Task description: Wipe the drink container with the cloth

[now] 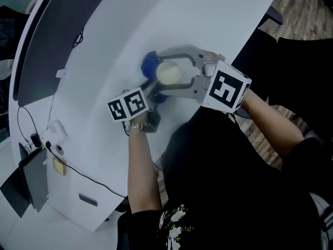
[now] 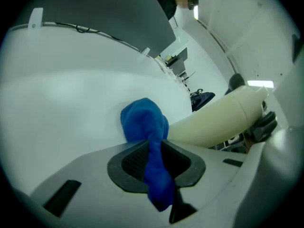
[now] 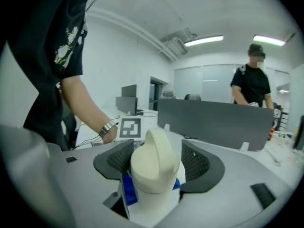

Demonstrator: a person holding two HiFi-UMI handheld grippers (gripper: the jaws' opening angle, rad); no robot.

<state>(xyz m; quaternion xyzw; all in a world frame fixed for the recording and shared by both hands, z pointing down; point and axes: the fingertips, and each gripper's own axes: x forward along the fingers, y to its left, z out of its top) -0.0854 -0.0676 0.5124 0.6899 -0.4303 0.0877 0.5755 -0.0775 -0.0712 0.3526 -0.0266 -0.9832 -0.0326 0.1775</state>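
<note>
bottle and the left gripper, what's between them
The blue cloth. The left gripper pinches it, and its bunched end sits against the bottle. The left gripper view shows this best.

Head view: above, steeply down on desk (image 1: 208, 14). Gripper views: low, close, along own jaws; right one faces back toward person (image 3: 52, 46). All share bottle (image 1: 168, 73), cloth (image 1: 149, 62).
</note>
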